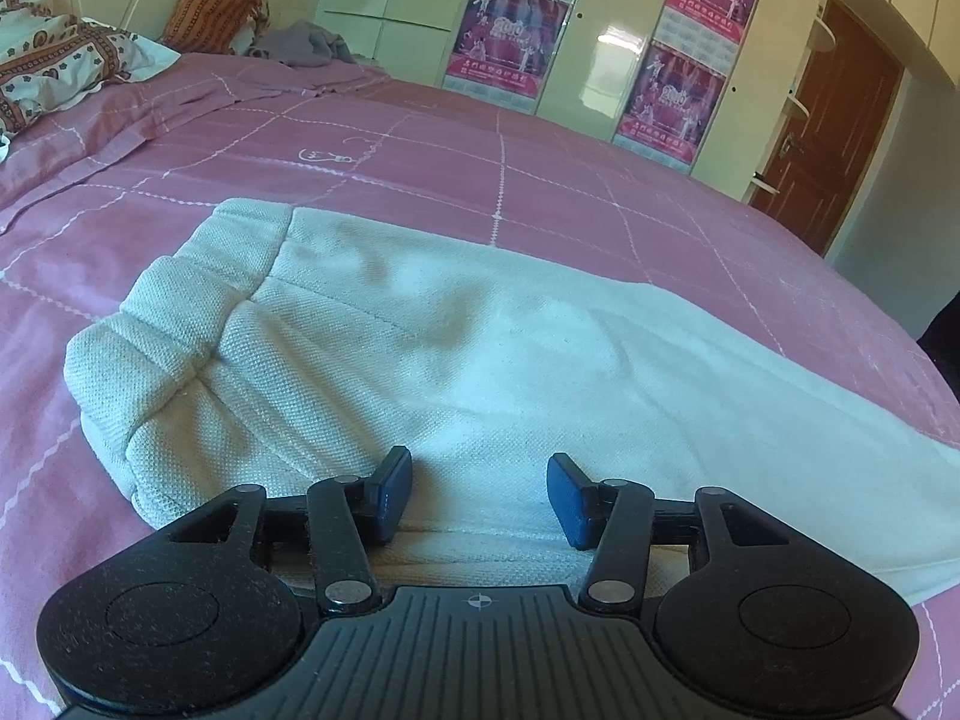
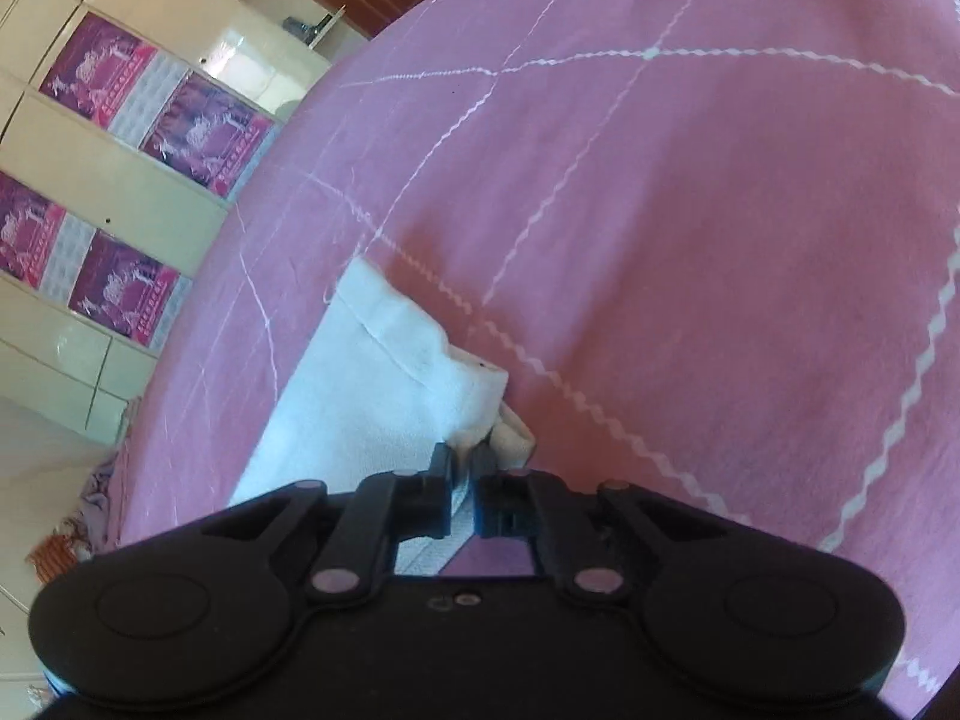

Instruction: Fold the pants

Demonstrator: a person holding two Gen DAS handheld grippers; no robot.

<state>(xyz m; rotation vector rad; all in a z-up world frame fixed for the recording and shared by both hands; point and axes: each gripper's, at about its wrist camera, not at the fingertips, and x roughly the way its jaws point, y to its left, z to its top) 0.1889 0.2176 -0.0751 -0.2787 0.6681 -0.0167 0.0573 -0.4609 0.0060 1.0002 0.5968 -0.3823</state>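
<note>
Pinching the white pants point(image 2: 360, 396), right gripper point(image 2: 462, 480); left gripper point(image 1: 480, 495) spread; posters point(image 1: 510, 30) unreadable.

White textured pants point(image 1: 420, 354) lie flat across a pink bedspread point(image 1: 540, 180), gathered elastic waistband point(image 1: 174, 324) bunched at one end; at the other, the hemmed leg end point(image 2: 420, 354) sits rumpled at its corner.

Both wrist views sit low over the bed point(image 1: 540, 192), sharing wardrobe point(image 2: 120, 192).
</note>
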